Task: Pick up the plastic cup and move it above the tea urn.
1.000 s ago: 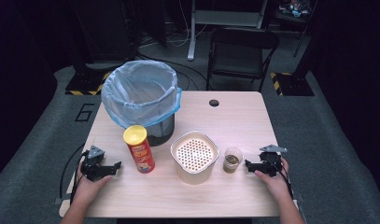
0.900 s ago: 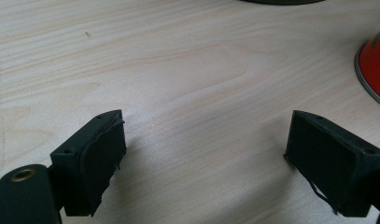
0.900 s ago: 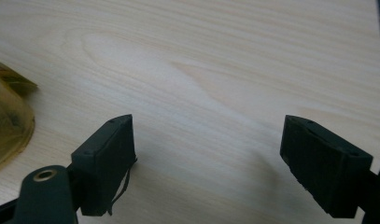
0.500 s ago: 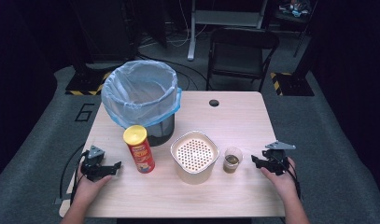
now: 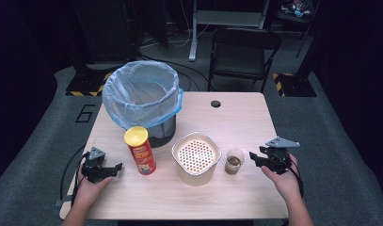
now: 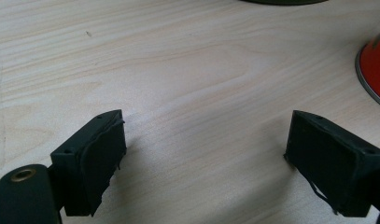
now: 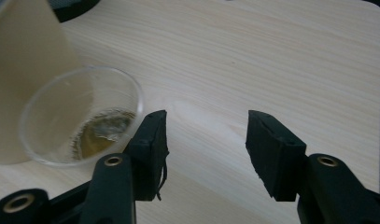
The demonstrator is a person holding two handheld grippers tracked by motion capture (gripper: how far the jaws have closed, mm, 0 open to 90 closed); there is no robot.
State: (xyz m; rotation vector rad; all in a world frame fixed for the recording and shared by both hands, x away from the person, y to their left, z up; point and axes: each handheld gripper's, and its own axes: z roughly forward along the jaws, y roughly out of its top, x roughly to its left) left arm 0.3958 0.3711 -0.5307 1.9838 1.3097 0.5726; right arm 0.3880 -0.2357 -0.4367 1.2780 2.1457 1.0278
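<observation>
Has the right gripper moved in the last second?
Yes. The right gripper has drawn back from the small cup, toward the table's right edge.

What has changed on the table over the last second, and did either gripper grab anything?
The right gripper drew back a little to the right, away from the small clear cup, with its jaws open and holding nothing. The left gripper stayed put on the table, open and apart from the red can. The cup, can, perforated cream container and lined bin did not move.
</observation>
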